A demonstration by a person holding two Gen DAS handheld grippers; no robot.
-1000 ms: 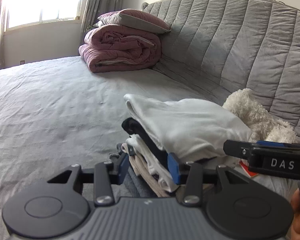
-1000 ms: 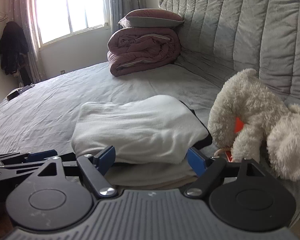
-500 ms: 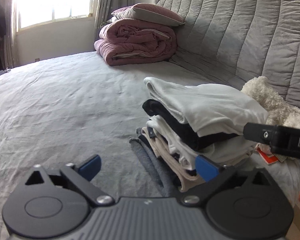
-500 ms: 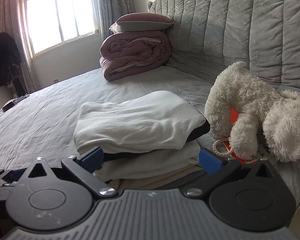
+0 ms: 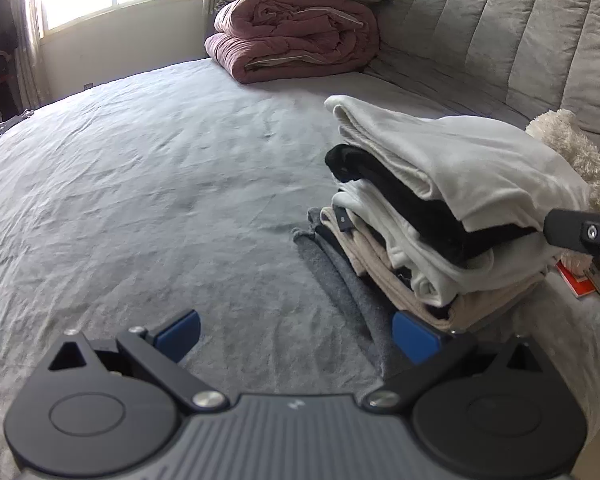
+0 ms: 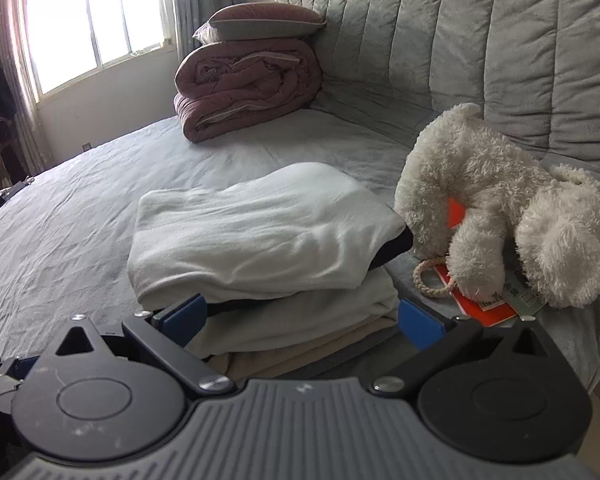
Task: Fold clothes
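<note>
White top on the stack of folded clothes (image 6: 260, 240) hides lower layers. Left gripper (image 5: 296, 334) and right gripper (image 6: 302, 318) spread wide, empty. Toy dog (image 5: 580, 160) partly hidden behind stack.

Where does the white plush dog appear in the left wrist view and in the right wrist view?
Left wrist: white plush dog at the far right edge, mostly hidden behind the stack of folded clothes.
Right wrist: white plush dog in full at right, beside the stack.
Shared landmark: pink folded quilt.
</note>
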